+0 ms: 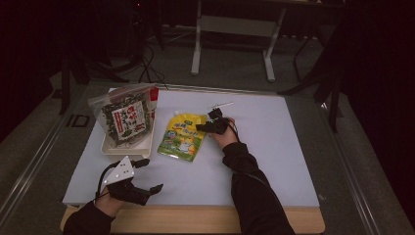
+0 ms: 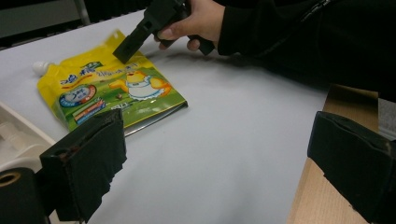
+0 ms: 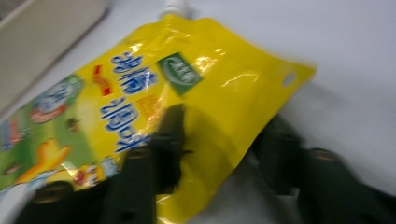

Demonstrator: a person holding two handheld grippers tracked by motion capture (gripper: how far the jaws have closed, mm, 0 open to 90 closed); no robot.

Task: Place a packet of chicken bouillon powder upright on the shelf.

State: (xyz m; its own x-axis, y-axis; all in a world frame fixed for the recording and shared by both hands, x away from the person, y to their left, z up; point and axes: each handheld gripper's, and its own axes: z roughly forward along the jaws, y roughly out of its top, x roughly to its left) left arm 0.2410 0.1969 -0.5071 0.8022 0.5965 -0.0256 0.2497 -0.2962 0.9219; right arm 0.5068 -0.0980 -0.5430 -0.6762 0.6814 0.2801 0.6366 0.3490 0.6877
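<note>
A: What lies on the white table top (image 1: pixel 274 161)?

B: The biggest thing is a cream tray (image 1: pixel 128 145) at the left, with a clear bag of dark green dried leaves (image 1: pixel 125 116) standing in it, red and white label to the front. Just beside the tray lies the yellow pouch (image 1: pixel 182 137).

A: How does the pouch look?

B: Flat and glossy, yellow at the top and green lower down, with blue lettering, a small green badge and a cartoon figure in yellow and white. It has a white spout (image 2: pixel 41 68) at one top corner and a punched hole at the other. It lies face up.

A: And the right gripper (image 1: pixel 209 123)?

B: It sits at the pouch's upper right corner. One black jaw lies on the printed face and the other under the edge, so the corner is between them and lifted off the table. The frame is blurred, yet the jaws seem to pinch it.

A: The left gripper (image 1: pixel 147 176)?

B: Near the front edge, well apart from the pouch, jaws wide with nothing between them.
</note>
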